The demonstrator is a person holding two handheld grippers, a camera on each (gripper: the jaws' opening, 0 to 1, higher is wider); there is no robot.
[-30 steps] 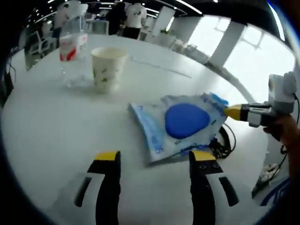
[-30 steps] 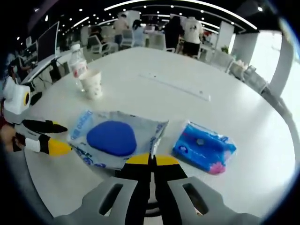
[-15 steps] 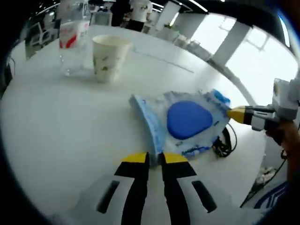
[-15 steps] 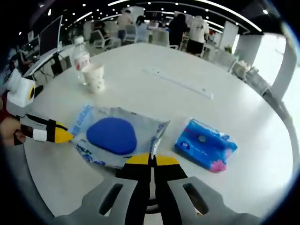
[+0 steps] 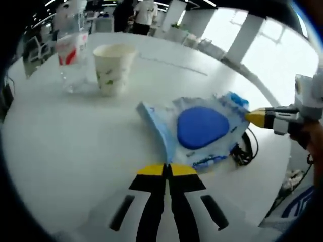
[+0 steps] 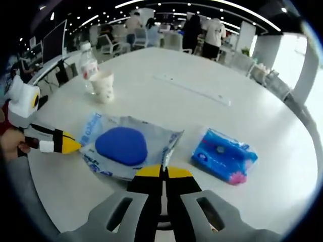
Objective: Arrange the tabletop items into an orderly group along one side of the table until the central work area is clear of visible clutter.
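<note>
A clear plastic packet [image 5: 202, 128] with a blue oval pad inside lies flat on the white table [image 5: 75, 141]. My left gripper [image 5: 166, 169] is shut on the packet's near edge. From the right, my right gripper [image 5: 255, 117] meets the packet's far edge with its yellow tips together. In the right gripper view the same packet [image 6: 123, 146] lies ahead; my right gripper [image 6: 162, 171] is shut on its corner, and the left gripper [image 6: 70, 146] pinches the opposite edge. A blue tissue pack [image 6: 224, 156] lies just right of the packet.
A paper cup [image 5: 113, 68] and a clear water bottle [image 5: 70, 55] stand together further back on the table. A long thin strip [image 6: 192, 91] lies across the far middle. A black cable [image 5: 245, 151] hangs at the table's edge. People and chairs are far behind.
The left gripper's jaws have gone from wide open to shut on the packet's edge. The right gripper stays shut on the other edge. The packet has barely moved.
</note>
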